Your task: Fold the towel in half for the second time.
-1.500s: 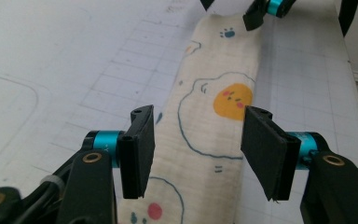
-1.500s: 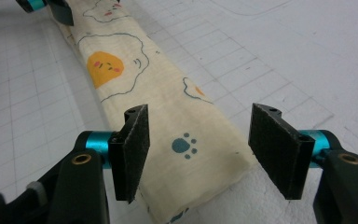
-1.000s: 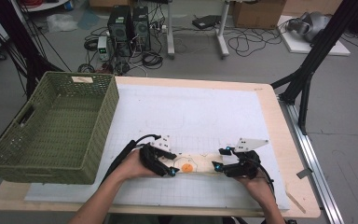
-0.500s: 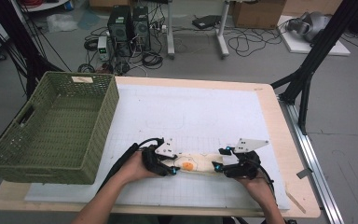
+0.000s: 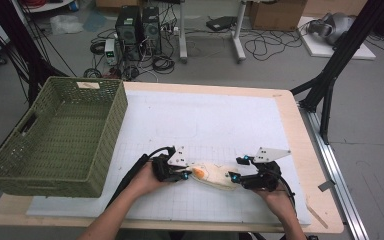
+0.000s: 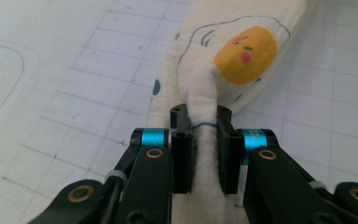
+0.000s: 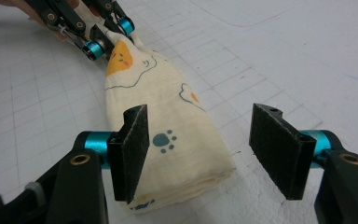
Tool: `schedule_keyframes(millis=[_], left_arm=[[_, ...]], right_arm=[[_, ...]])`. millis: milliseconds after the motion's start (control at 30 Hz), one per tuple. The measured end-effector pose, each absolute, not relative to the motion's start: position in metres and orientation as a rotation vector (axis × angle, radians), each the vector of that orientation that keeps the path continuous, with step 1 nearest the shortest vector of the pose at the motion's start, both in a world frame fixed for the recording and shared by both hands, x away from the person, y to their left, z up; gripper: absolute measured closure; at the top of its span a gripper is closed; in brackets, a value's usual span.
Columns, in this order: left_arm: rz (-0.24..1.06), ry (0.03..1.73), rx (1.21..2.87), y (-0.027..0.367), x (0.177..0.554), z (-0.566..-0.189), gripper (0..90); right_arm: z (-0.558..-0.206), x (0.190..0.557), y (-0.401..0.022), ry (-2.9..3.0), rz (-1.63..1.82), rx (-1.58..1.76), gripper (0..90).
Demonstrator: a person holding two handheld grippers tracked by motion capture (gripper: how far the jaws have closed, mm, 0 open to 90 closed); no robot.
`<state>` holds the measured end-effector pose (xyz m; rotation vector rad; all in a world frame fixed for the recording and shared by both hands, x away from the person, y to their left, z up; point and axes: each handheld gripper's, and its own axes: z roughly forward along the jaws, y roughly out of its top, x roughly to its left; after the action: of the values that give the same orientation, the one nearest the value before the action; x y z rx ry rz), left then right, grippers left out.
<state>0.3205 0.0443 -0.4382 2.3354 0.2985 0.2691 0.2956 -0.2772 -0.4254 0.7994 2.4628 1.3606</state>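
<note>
Folded cream printed cloth (image 5: 215, 175), flat on mat

The cloth (image 7: 168, 140) is showing cream, with an orange blob, blue outlines and blue paw prints. The basket (image 5: 55, 135) is looking olive green; the surface (image 5: 215, 120) white, gridded.

Readable text: none can be made out
Basket (image 5: 55, 140) tag: a pale label is seen on the far rim, upper left of the high view, too small to be read
</note>
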Motion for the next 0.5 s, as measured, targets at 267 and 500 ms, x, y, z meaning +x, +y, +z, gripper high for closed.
schedule_keyframes(millis=[267,500], left_arm=[[0.292,0.422,2.270,0.050,0.320,-0.430,80.8],[0.368,0.537,2.194,0.063,0.320,-0.422,80.9]], right_arm=[[-0.424,0.296,-0.279,2.443,1.383,0.807,36.6],[-0.422,0.297,-0.281,2.426,1.400,0.809,36.3]])
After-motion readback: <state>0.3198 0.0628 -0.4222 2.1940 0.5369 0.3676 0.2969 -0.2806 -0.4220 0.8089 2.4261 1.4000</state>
